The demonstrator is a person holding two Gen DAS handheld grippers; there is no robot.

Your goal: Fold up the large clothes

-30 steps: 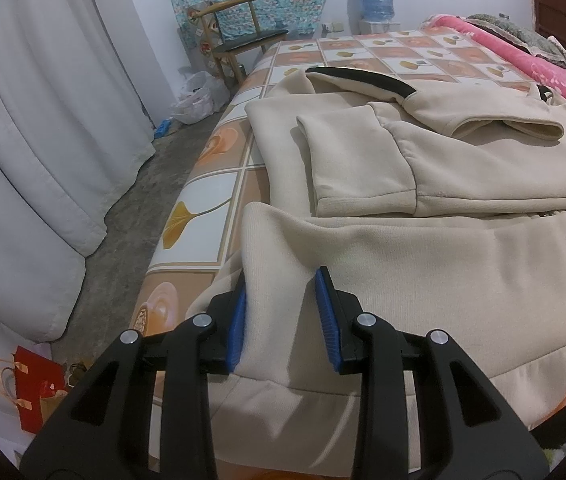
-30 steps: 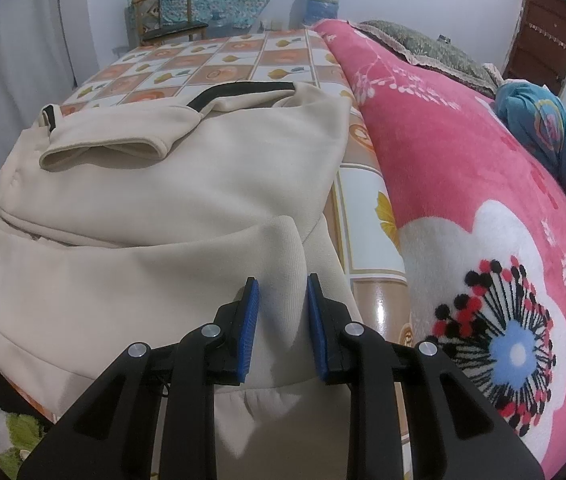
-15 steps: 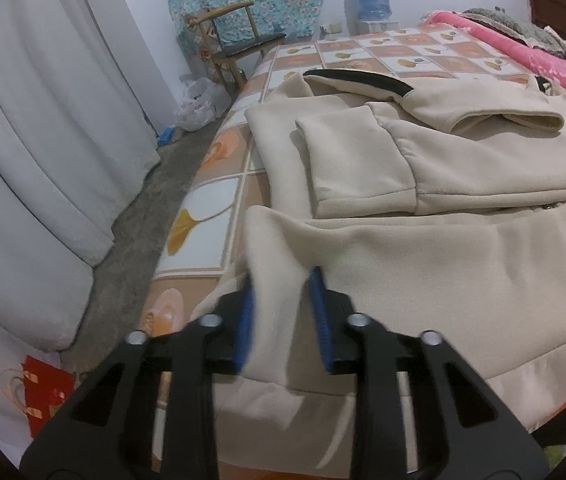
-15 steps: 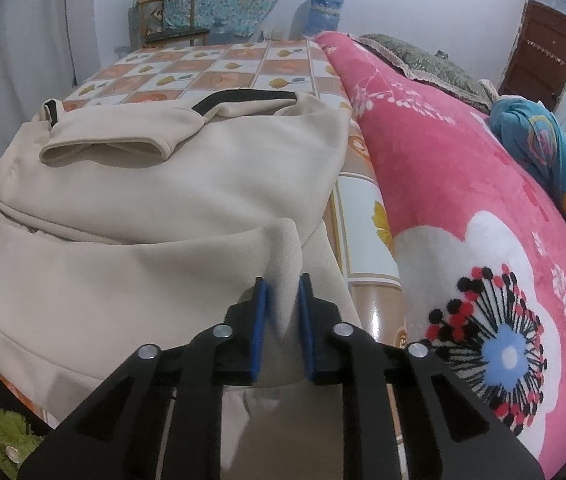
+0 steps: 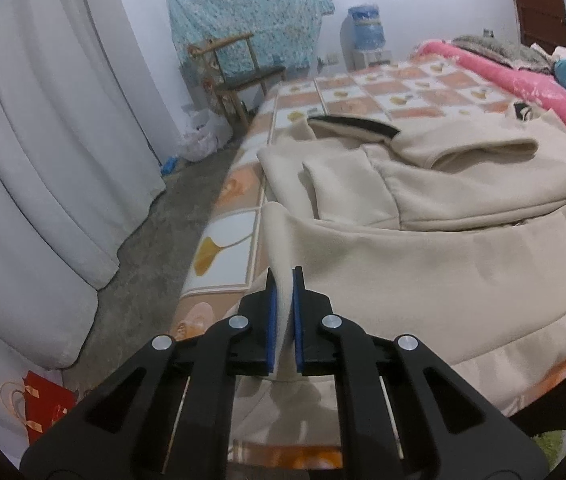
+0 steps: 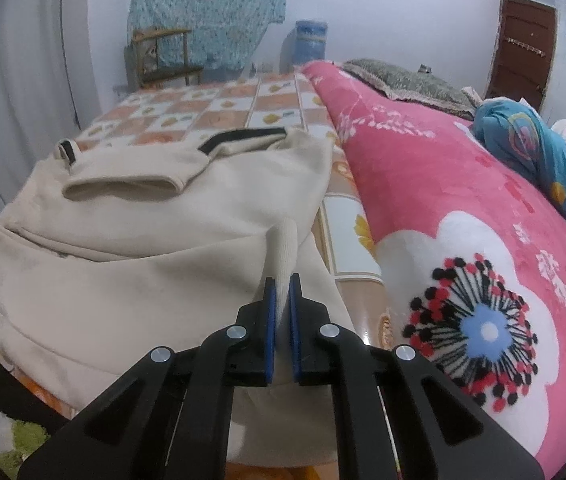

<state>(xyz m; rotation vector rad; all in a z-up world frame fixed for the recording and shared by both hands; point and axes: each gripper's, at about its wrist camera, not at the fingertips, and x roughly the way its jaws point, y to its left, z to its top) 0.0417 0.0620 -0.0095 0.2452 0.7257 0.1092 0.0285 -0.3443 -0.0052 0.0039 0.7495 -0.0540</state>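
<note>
Fingers (image 5: 271, 320) of the left gripper (image 5: 283, 320) pinched tight on a raised fold of cream fabric, pads nearly meeting, cloth squeezed thin between them. Right gripper (image 6: 281, 318) same condition: blue pads clamped on an upstanding tuck of the same garment, near its right edge.

Garment: cream sweatshirt (image 5: 423, 248), large, laid flat on the bed (image 5: 403, 96), over the tile-patterned bedsheet (image 5: 223, 248). Dark-trimmed collar (image 5: 355, 125) at the far end, hem band nearest the cameras and hanging slightly over the bed's near edge. Both sleeves already lie folded across the chest. Pink floral blanket (image 6: 463, 280) lies just beside the sweatshirt on the right; curtain (image 5: 43, 140) and floor to the left.

Key relation: the sweatshirt's long axis runs straight away from both grippers, hem near, collar far. The 2 grips sit on the lower body, 1 at each side edge, roughly level with each other. Everything still to be covered lies ahead of the fingers, toward the collar.

Judgement: bottom-up fold in hand. Next move probably calls for both hands lifting together and carrying the hem forward over the folded sleeves. Neither hand is nearer; uneven travel would skew the crease. Thick fleece may sag between the 2 grips.
</note>
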